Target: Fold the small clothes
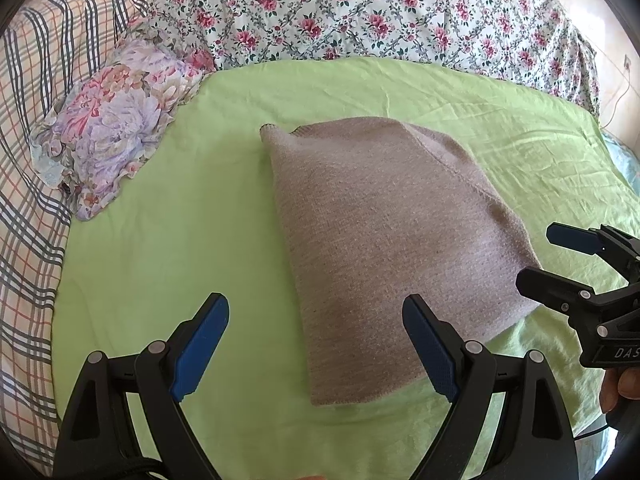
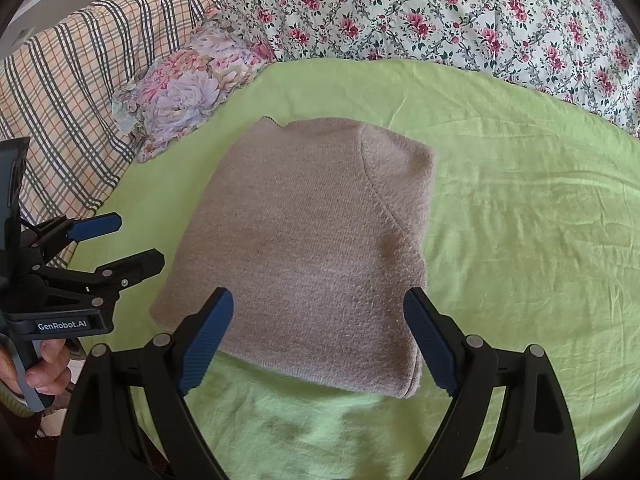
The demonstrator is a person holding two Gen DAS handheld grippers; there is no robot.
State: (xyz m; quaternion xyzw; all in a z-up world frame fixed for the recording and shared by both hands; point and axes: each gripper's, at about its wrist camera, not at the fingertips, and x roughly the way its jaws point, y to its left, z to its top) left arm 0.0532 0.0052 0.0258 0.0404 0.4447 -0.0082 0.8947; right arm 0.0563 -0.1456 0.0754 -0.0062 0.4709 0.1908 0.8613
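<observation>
**Folded knit between two open grippers**

At frame centre in both views, the knit [image 1: 384, 248] lies flat on the green sheet [image 1: 168, 240], its long axis running from lower edge toward the floral quilt [image 1: 360, 12]. The left gripper [image 1: 316, 344] hovers at its near-left corner, the right gripper [image 2: 320, 340] squarely over its near edge, so seemingly nearer. Both sets of fingers stand wide apart, holding nothing.
</observation>
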